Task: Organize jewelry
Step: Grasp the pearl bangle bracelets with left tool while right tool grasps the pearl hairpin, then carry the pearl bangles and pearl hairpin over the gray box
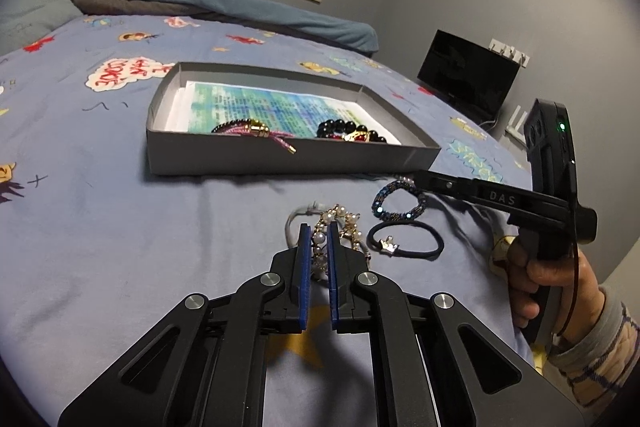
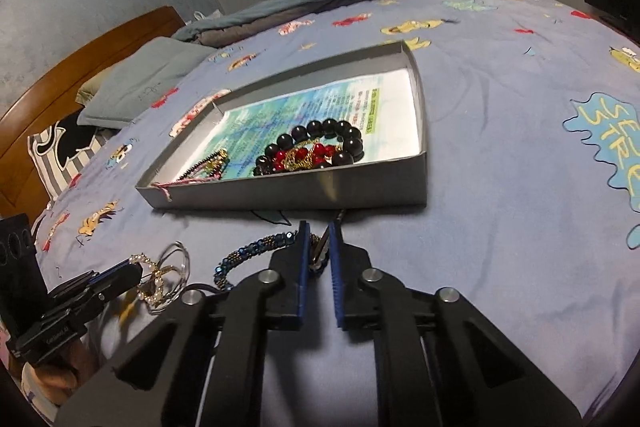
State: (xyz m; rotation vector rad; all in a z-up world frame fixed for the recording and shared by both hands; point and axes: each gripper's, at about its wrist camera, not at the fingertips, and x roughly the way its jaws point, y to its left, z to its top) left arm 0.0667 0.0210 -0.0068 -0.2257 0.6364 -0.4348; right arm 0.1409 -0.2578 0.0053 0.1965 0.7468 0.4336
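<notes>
A grey shallow box [image 1: 224, 163] [image 2: 288, 193] lies on the bed with a printed sheet inside. It holds a pink cord bracelet [image 1: 256, 131] [image 2: 208, 163] and a black bead bracelet with red beads [image 1: 352, 131] [image 2: 316, 147]. On the bedspread in front lie a pearl-and-gold bracelet [image 1: 340, 223] [image 2: 158, 279], a blue beaded bracelet [image 1: 398, 201] [image 2: 248, 251] and a black hair tie [image 1: 404, 241]. My left gripper [image 1: 319, 233] is closed on the pearl bracelet. My right gripper [image 2: 318, 237] [image 1: 420, 179] is closed on the blue beaded bracelet's end.
A blue cartoon-print bedspread [image 1: 120, 227] covers the bed. Pillows [image 2: 148, 83] and a wooden headboard [image 2: 80, 67] are at the far end, with a folded blanket [image 1: 240, 3]. A dark monitor [image 1: 468, 75] stands by the wall.
</notes>
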